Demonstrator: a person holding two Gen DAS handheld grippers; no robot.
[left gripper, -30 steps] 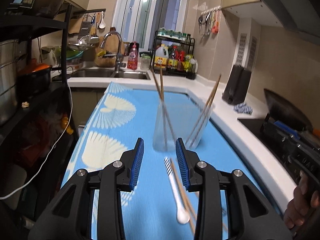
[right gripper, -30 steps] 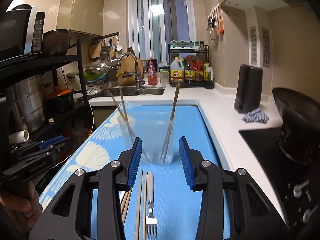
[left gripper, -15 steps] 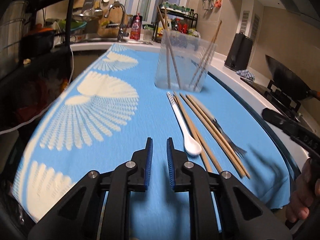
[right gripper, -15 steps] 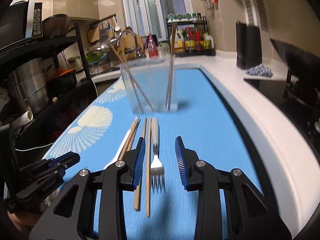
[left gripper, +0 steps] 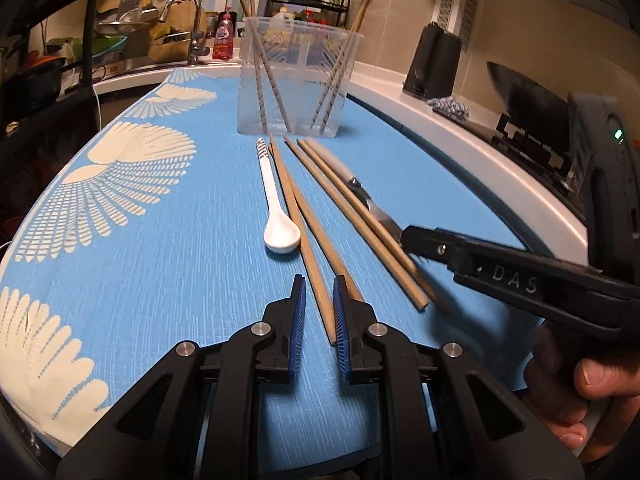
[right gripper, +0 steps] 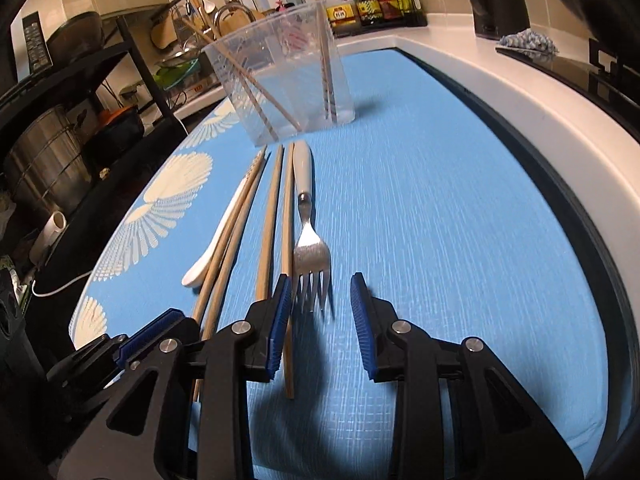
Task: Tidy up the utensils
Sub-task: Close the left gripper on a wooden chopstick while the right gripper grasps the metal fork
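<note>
On the blue mat lie a white spoon (left gripper: pixel 276 204), several wooden chopsticks (left gripper: pixel 316 216) and a fork (right gripper: pixel 310 240) with a pale handle. A clear plastic cup (left gripper: pixel 296 80) with several chopsticks stands behind them. My left gripper (left gripper: pixel 319 304) is low over the mat, narrowly open, its jaws on either side of one chopstick's near end. My right gripper (right gripper: pixel 320 300) is open, its jaws on either side of the fork's tines and just above them. It also shows in the left wrist view (left gripper: pixel 412 236).
The white counter edge (right gripper: pixel 540 120) runs along the right, with a stove and wok (left gripper: pixel 532 96) beyond. A black shelf rack with pots (right gripper: pixel 60 140) stands left. A sink and bottle rack (left gripper: pixel 312 0) are at the back.
Both grippers have dropped lower and moved closer to the utensils. The left one has slid right from the spoon side onto a chopstick's end. The right one has opened wider around the fork tines.
</note>
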